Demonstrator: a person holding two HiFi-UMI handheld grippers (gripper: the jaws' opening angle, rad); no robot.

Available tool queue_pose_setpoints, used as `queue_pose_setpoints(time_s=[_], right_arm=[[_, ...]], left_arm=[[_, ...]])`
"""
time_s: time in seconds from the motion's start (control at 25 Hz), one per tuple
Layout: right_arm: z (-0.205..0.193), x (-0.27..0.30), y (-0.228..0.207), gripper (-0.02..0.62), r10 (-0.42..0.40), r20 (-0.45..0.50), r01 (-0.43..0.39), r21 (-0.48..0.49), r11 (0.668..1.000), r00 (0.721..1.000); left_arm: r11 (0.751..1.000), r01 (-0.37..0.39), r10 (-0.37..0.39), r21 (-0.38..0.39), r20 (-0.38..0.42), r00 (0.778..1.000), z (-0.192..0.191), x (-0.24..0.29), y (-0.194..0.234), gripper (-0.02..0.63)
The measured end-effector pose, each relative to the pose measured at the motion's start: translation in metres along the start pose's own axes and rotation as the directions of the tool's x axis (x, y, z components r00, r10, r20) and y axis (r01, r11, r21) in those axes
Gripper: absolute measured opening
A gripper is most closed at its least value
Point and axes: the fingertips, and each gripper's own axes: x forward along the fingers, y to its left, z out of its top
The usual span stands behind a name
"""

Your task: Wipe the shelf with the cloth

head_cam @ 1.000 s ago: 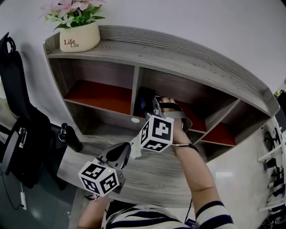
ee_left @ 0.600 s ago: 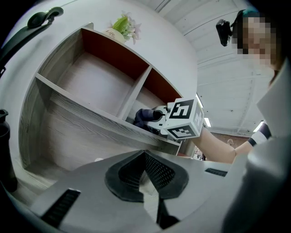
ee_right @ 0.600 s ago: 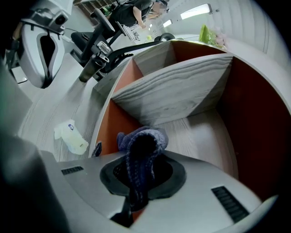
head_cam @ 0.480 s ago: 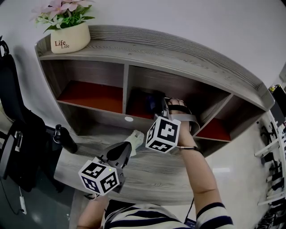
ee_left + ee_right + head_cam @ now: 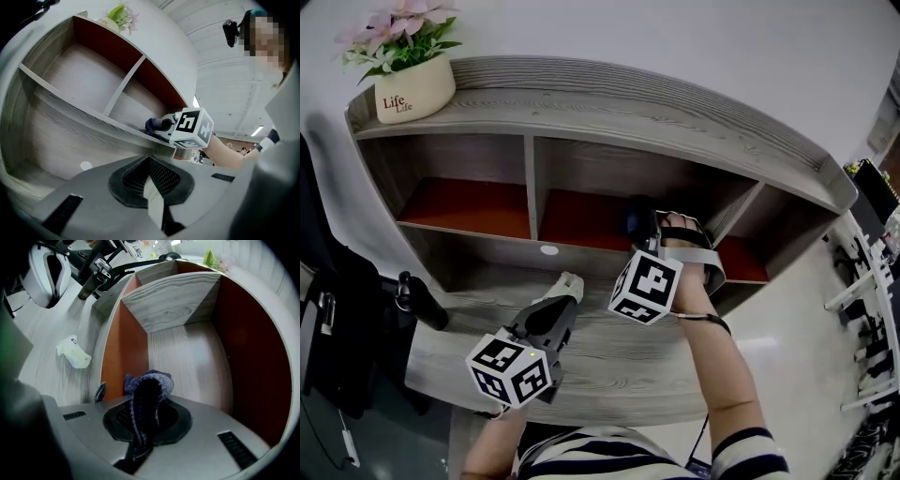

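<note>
grey three-bay shelf (image 5: 581, 103); right gripper (image 5: 147, 420) jaws clamp one dark cloth (image 5: 149, 385); left gripper (image 5: 150, 180) jaws together

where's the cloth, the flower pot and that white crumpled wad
cloth (image 5: 149, 386): right gripper view, on its bunched dark fold.
flower pot (image 5: 403, 90): head view, on its cream front wall.
white crumpled wad (image 5: 73, 353): right gripper view, on its middle.
</note>
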Motion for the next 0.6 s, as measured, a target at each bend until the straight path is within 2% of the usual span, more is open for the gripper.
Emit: queue_pose_setpoints(time_s=[0.28, 0.6], right_arm=[[-0.030, -0.004, -0.003, 0.044, -0.025, -0.113, 0.024, -0.011, 1.000, 0.993], [-0.050, -0.010, 0.000, 0.044, -0.045, -0.213, 0.025, -0.096, 0.995, 0.976]], left_arm=[[1.000, 0.024, -0.024, 0.001, -0.016, 1.000, -0.002, 0.008, -0.005, 0.015], [0.999, 0.052, -0.051, 0.003, -0.028, 0.998, -0.004, 0.016, -0.010, 0.015]])
